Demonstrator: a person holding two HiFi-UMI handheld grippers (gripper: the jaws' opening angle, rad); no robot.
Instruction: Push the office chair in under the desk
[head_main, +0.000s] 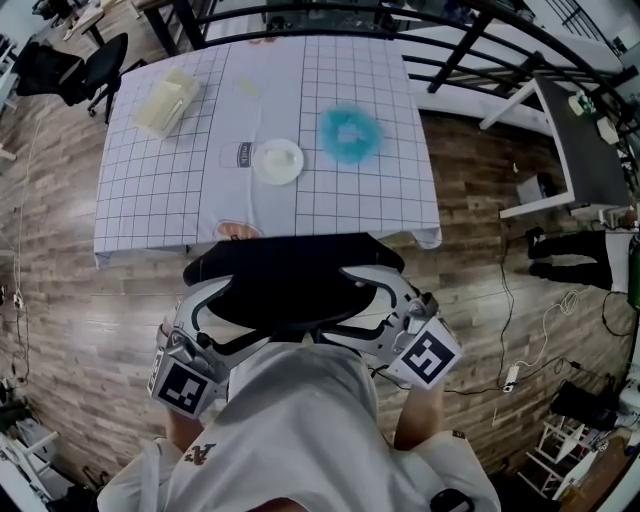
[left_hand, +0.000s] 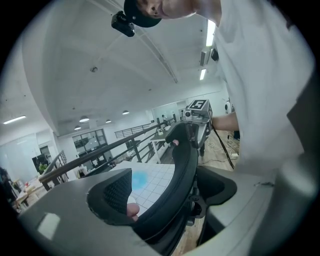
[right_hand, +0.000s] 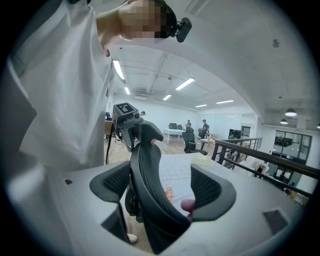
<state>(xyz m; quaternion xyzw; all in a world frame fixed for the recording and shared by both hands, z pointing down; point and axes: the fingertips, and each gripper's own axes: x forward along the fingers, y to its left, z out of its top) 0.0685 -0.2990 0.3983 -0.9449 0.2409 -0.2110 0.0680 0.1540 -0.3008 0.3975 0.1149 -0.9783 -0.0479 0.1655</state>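
Observation:
The black office chair shows from above as a curved mesh backrest (head_main: 290, 285), right at the near edge of the desk (head_main: 160, 190) with the white grid cloth. My left gripper (head_main: 245, 312) straddles the left part of the backrest's top, jaws wide apart. My right gripper (head_main: 340, 305) straddles the right part the same way. In the left gripper view the backrest (left_hand: 182, 165) runs between the jaws of the left gripper (left_hand: 167, 192). In the right gripper view the backrest (right_hand: 147, 180) lies against the left jaw of the right gripper (right_hand: 162, 187), with a gap to the other jaw. The seat is hidden.
On the desk lie a white plate (head_main: 277, 160), a blue fluffy thing (head_main: 350, 135) and a cream box (head_main: 165, 103). Another black chair (head_main: 90, 65) stands far left. A black railing (head_main: 470, 40) runs behind, a second desk (head_main: 580, 140) at right, cables (head_main: 520, 370) on the wooden floor.

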